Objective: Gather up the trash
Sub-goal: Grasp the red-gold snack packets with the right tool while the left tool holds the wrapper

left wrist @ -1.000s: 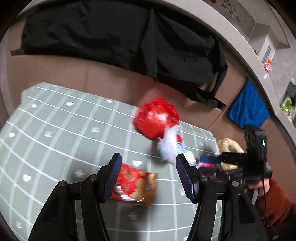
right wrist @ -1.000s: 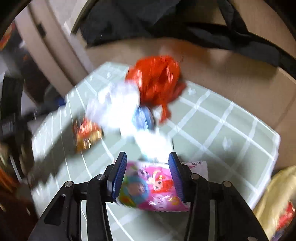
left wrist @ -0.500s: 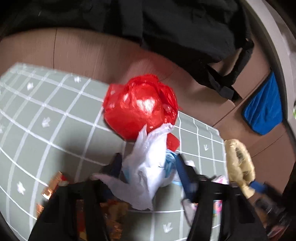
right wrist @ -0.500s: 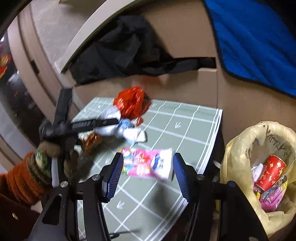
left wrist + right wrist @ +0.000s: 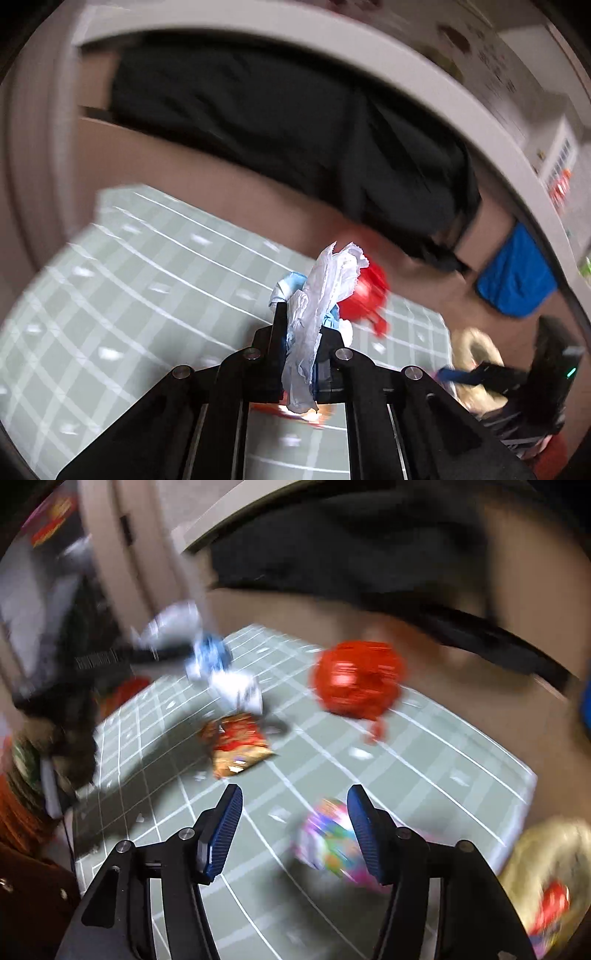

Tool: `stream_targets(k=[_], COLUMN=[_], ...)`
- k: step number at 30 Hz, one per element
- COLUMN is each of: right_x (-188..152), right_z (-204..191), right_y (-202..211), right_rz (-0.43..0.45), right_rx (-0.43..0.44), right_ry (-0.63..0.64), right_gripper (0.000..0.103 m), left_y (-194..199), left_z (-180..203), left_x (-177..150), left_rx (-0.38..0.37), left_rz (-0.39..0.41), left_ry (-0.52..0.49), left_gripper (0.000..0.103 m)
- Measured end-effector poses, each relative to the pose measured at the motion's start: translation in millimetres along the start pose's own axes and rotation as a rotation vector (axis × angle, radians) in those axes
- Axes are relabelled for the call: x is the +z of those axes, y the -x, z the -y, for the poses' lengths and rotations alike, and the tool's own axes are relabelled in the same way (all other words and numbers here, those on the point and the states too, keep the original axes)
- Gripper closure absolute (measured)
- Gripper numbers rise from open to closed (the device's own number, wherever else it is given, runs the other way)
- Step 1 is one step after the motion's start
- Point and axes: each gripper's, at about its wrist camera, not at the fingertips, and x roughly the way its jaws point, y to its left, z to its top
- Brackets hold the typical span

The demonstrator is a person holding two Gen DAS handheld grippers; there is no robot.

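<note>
1. Left claw (image 5: 301, 332): jaws have just been closing and now pinch the white-and-blue plastic wad (image 5: 317, 295). The wad is clamped mid-body, its loose ends sticking out above and below the pads, and held clear above the mat. Looks like a carry grip for the trash bag.
2. Right claw (image 5: 293, 829): jaws have just been opening and now stand wide, nothing between the pads. The pink wrapper (image 5: 328, 843) lies on the green grid mat (image 5: 443, 760) just behind the right pad; blur hides whether they touch.
3. Yellow trash bag (image 5: 546, 882) sits off the mat's right edge, trash already inside. Probably the drop point.
4. Mid-mat: the orange snack packet (image 5: 236, 747) lies flat, uncollected.
5. Further back: the red crumpled bag (image 5: 360, 679) near the mat's far edge, untouched.
6. Behind: black cloth (image 5: 295, 122) draped over a brown surface, not trash as far as I can judge.
</note>
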Motion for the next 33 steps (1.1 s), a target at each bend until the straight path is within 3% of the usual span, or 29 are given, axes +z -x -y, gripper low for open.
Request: stream_targets(k=[6,12,21,27,28,32,33], right_x=[29,33,34,35,35,29,28], right_z=[-47,-64,-61,-60,-60,-64,-64], right_y=[-71,-116,-132,-132,-132,-122,-118], right_rz=[-0.080,-0.140,-0.146,-0.146,-0.140,-0.123,-0.122], right_rx=[0.008,-0.026,-0.092,-0.078,-0.083,-0.099,-0.110], right_ry=[0.127,0.165,0.143,0.132,0.132,0.141,0.141], right_gripper=[0.047,0.047,0.034,0.030,0.032,0.065,0.066], left_y=[37,40,28,23,22,22,22], left_z=[-47,-74,-90,-88,-88,-81,-78], left_x=[2,-8,-17,-19,-19,-20,-19], left_rx=[0.046,0.050,0.043,0.040,0.040,0.043,0.041], left_rz=[0.058,0.050,0.020,0.008,0.007,0.002,0.002], left_ry=[0.056,0.093,0.137,0.135,0.134,0.124,0.118], left_gripper=[0.093,0.093,0.093,0.093,0.093,0.093,0.093])
